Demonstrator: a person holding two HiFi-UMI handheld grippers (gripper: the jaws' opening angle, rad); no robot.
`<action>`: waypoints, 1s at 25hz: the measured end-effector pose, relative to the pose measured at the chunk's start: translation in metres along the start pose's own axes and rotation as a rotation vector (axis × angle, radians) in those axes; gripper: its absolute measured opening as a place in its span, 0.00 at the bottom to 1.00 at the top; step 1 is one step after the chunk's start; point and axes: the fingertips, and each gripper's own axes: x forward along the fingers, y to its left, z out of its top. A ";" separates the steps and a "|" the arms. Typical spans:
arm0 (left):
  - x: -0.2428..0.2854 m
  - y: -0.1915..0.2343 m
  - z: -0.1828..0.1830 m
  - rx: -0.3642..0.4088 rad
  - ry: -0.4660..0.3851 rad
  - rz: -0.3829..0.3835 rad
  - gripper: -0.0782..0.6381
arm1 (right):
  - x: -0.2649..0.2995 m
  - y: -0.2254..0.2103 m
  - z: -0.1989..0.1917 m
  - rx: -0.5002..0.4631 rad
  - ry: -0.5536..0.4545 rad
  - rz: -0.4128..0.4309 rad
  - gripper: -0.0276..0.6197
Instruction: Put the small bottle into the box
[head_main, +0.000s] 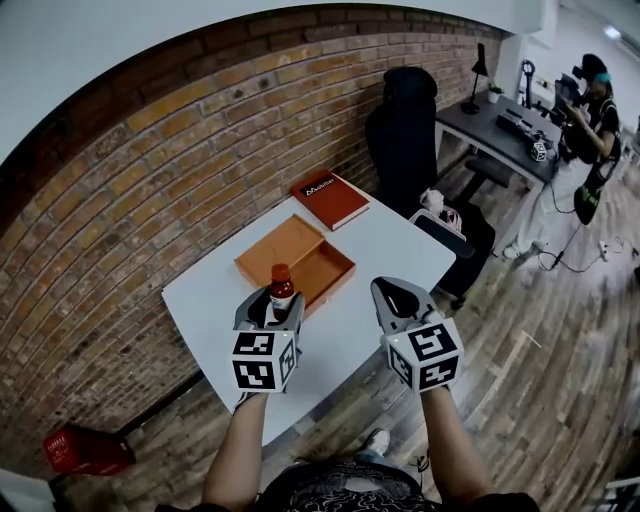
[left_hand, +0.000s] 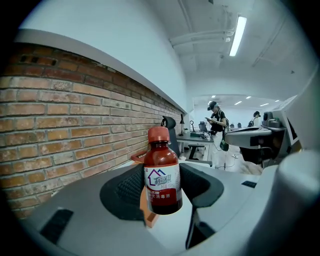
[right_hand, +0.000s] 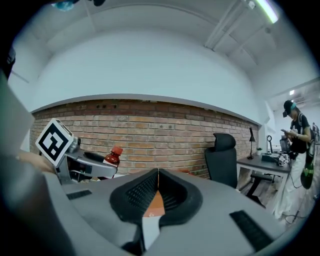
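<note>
A small dark-red bottle with a red cap and a white label stands upright between the jaws of my left gripper, which is shut on it. They are just above the white table, at the near corner of the open orange box. In the left gripper view the bottle fills the gap between the jaws, with the box showing behind it. My right gripper is to the right of the box, shut and holding nothing. The right gripper view shows its jaws closed together, with the bottle at the left.
A red book lies on the table beyond the box. A black office chair stands behind the table's far right corner. A brick wall runs along the left. A person stands by a dark desk at the far right.
</note>
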 end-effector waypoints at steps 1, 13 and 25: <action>0.004 -0.004 0.002 0.000 0.001 0.009 0.44 | 0.001 -0.006 0.001 0.001 -0.003 0.010 0.07; 0.032 -0.041 0.015 -0.020 0.004 0.096 0.44 | 0.002 -0.059 0.000 -0.013 -0.015 0.106 0.08; 0.054 -0.034 0.020 -0.006 0.025 0.105 0.44 | 0.022 -0.070 -0.003 0.005 -0.017 0.124 0.08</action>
